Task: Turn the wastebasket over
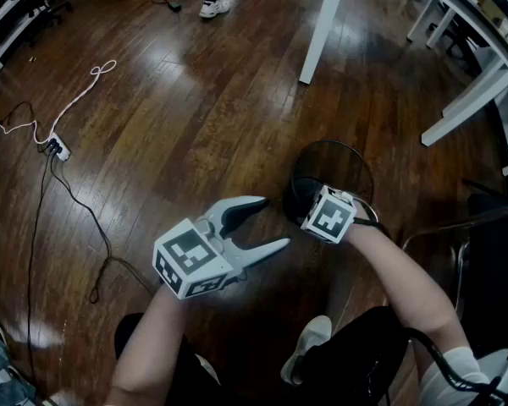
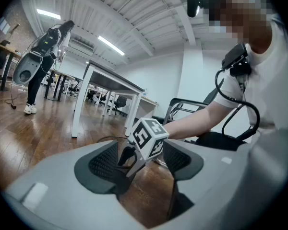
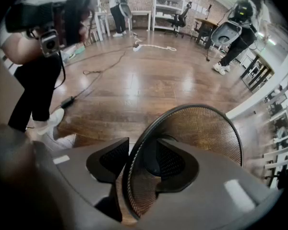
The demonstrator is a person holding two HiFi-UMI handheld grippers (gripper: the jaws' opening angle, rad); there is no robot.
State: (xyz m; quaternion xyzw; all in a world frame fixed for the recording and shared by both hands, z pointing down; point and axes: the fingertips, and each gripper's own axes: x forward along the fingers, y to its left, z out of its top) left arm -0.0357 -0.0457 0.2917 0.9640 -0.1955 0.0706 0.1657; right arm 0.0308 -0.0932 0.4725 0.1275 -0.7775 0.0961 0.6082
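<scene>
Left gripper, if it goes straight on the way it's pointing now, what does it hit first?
Probably the right gripper, whose marker cube sits dead ahead between the left gripper's open tongs; the wastebasket lies just beyond. Depth is hard to judge.

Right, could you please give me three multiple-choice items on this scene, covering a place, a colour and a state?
1. Where is the right tool? A. At the rim of the wastebasket. B. Inside a drawer. C. On a sofa.
2. What colour is the wastebasket? A. White. B. Black. C. Red.
3. How do the jaws of the left tool stand? A. Shut on a cup. B. Shut on a cloth. C. Apart, empty.
Answers: 1 A, its jaws straddle the rim; 2 B, dark mesh; 3 C, nothing stands between them.
</scene>
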